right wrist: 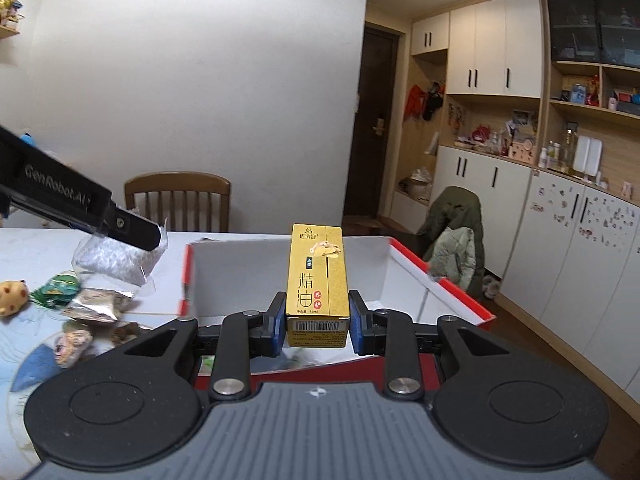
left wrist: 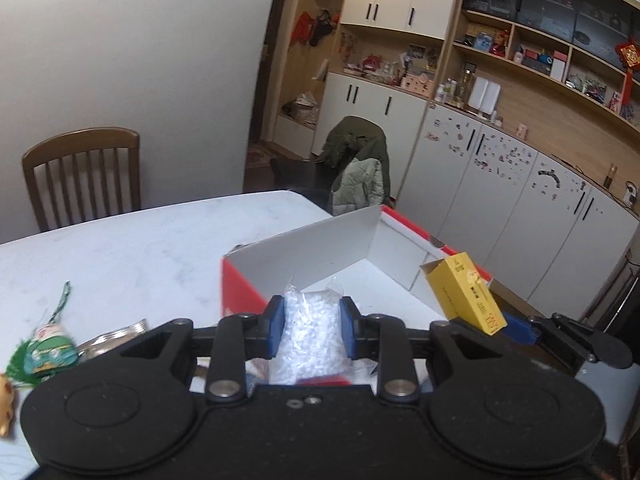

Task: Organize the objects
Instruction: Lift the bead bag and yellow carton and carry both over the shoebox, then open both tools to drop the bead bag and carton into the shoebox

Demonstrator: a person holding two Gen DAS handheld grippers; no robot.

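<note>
My left gripper is shut on a clear plastic bag of small white pieces, held just above the near edge of the open red-and-white box. In the right wrist view that bag hangs left of the box, under the left gripper's finger. My right gripper is shut on a tall yellow carton with Chinese print, held upright over the box's near side. The same carton shows tilted at the box's right edge in the left wrist view.
Small items lie on the white table left of the box: a green pouch with a cord, foil packets, a round spotted toy, a painted stone. A wooden chair stands behind the table; a jacket-draped chair stands past the box.
</note>
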